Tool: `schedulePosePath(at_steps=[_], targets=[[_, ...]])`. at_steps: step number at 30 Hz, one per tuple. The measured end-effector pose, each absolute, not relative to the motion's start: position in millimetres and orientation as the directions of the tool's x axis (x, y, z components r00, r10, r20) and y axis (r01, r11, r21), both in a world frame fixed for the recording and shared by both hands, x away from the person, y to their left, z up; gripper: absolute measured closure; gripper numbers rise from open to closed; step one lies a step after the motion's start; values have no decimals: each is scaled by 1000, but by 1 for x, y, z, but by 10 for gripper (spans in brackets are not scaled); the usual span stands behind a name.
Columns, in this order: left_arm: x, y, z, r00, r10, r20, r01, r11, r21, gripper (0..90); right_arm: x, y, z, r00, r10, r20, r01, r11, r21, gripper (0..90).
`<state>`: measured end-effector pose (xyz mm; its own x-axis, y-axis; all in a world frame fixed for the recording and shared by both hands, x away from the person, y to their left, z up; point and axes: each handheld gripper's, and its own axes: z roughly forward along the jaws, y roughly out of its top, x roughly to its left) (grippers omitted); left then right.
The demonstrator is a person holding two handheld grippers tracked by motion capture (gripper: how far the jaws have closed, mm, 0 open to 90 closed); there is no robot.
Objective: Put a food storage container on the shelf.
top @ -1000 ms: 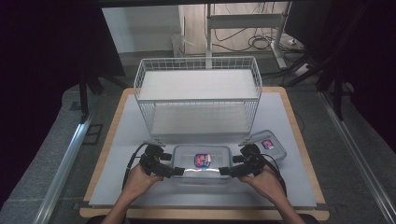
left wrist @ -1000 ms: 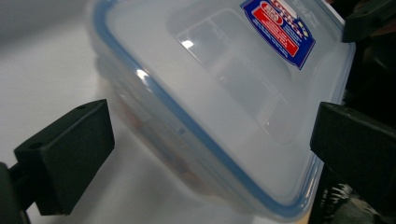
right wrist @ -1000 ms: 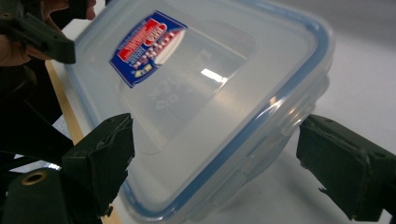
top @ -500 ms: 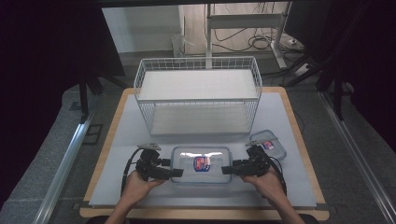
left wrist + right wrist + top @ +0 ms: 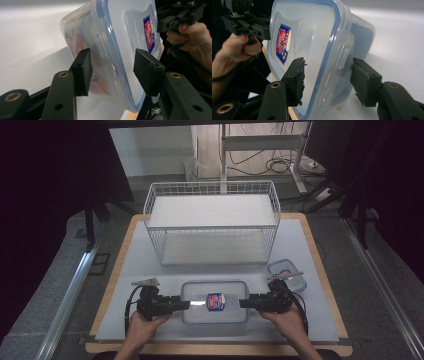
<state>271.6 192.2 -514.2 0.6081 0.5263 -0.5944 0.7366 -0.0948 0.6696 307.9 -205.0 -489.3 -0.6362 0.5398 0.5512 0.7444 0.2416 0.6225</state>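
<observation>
You are spreading your left gripper [image 5: 184, 304] and right gripper [image 5: 245, 303], both released, around the stiff, slippery clear plastic box with blue-rimmed lid [image 5: 215, 301]; clamp its end latches.

You're working in what looks like a lab or test room, not a home: your table [image 5: 320, 270] is a plain board under a pale grey mat, set on a grey carpeted floor [image 5: 45, 285] with metal rails [image 5: 70, 295] running along both sides. Behind it, dark curtains [image 5: 55, 165] close off the space, and loose cables [image 5: 285, 165] lie tangled around the legs of a white metal stand [image 5: 260, 142].
</observation>
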Motion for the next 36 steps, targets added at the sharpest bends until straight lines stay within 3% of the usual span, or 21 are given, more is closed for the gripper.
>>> schedulePosePath(at_steps=[6,20,36], targets=[[272,191,-511,588,547,-596,746,-81,661,502,308,-204,-489,-603,557,571,767,207,607,476],[273,188,-496,601,594,-535,706,-80,704,521,306,-200,-480,-636,575,516,719,198,666,506],[284,190,-457,639,603,-478,644,-79,761,520,317,-199,-443,-686,558,467,653,190,733,508]])
